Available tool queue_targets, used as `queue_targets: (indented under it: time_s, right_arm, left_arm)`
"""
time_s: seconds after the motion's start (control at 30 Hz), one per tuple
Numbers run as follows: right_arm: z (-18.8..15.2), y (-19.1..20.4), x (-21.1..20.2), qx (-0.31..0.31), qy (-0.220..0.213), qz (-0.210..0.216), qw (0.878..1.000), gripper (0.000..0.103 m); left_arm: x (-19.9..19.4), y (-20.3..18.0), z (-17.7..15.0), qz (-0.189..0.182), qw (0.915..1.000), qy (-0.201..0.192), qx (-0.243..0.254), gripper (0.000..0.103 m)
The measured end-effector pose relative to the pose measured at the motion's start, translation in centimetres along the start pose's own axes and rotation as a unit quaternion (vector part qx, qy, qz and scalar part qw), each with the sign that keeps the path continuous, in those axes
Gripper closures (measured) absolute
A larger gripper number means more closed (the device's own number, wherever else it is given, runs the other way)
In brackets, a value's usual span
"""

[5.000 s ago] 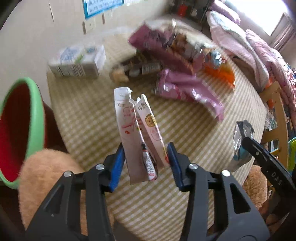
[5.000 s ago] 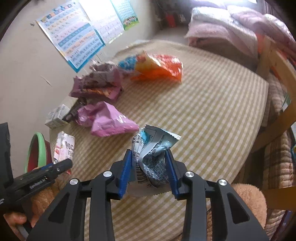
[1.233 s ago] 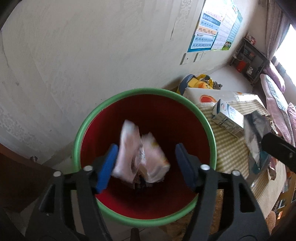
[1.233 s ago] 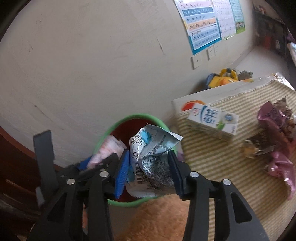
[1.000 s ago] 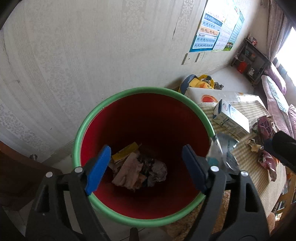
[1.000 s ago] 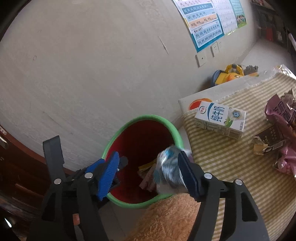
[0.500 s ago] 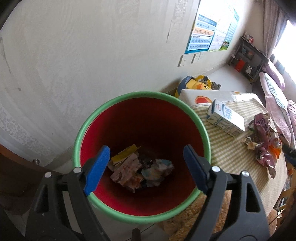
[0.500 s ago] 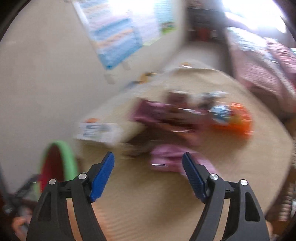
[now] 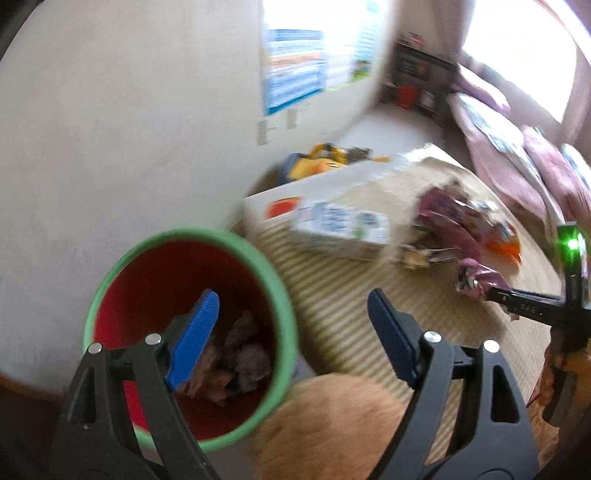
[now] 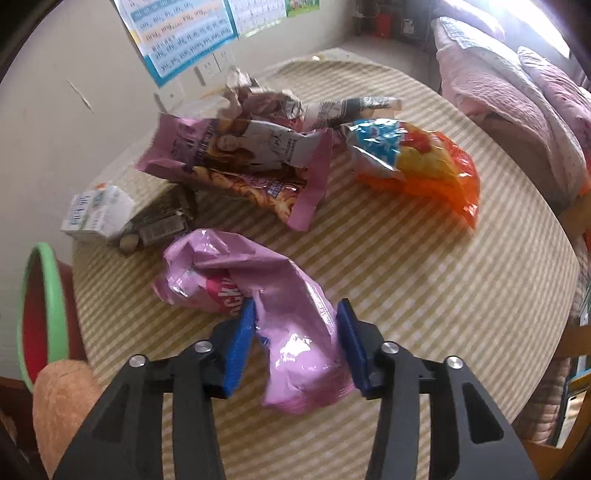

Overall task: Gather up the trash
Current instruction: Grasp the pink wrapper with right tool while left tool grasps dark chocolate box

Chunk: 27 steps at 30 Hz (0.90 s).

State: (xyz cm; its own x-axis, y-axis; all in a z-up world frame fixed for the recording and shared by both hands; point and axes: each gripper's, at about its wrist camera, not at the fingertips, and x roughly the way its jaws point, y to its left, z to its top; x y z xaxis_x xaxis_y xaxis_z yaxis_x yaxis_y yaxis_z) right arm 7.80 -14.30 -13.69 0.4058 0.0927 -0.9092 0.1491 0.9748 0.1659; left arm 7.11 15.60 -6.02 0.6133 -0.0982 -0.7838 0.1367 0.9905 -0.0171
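Observation:
The red bin with a green rim (image 9: 280, 306) stands beside the table, with crumpled wrappers (image 9: 240, 354) inside; it shows at the left edge of the right wrist view (image 10: 55, 306). My left gripper (image 9: 291, 332) is open and empty above the bin's right rim. My right gripper (image 10: 295, 343) is open over the table, its jaws either side of a pink plastic bag (image 10: 288, 317) lying there. A milk carton (image 10: 96, 216), a dark wrapper (image 10: 162, 219), a purple snack bag (image 10: 243, 162) and an orange snack bag (image 10: 417, 166) lie farther back.
The round table has a yellow checked cloth (image 10: 443, 277). A plush tan cushion (image 10: 62, 398) sits at the near left by the bin. A bed with pink bedding (image 10: 517, 85) lies to the right. A wall with posters (image 10: 184, 26) is behind the table.
Both grippers opened and dropped their wrappers into the bin. The right gripper swung back over the table to the pink bag. The left gripper is swinging right, away from the bin.

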Motion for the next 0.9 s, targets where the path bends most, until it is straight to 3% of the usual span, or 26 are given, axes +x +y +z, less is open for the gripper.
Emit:
queue_targets:
  time_s: [0.27,0.43,0.57,0.73,0.9]
  right_arm:
    - [-6.4,-3.2,-4.6,0.028,-0.027,-0.019,0.999,0.061]
    - [-7.9,-5.0,-5.5,0.056,-0.028,-0.005,0.998,0.06]
    - [-8.1,-5.2,-5.8,0.057,-0.03,0.013,0.998,0.059]
    - [-8.3,-5.1,-5.4,0.057,-0.028,0.033,0.997,0.059]
    - [-8.2,-5.2,-5.0,0.063,-0.026,0.041,0.997,0.058]
  left_arm:
    - [5.1,-10.3,2.7,-0.057,0.9907,0.021,0.122,0.023]
    - [9.8,-15.7,3.4,-0.053,0.9742,0.064,0.209,0.023]
    - [12.6,-17.4,3.1,-0.034,0.9563,0.106,0.271,0.023]
    - [14.8,-17.9,2.6,-0.035,0.9465,0.149,0.284,0.023]
    - [14.8,-17.8,2.0,-0.011,0.9425,0.141,0.303,0.047]
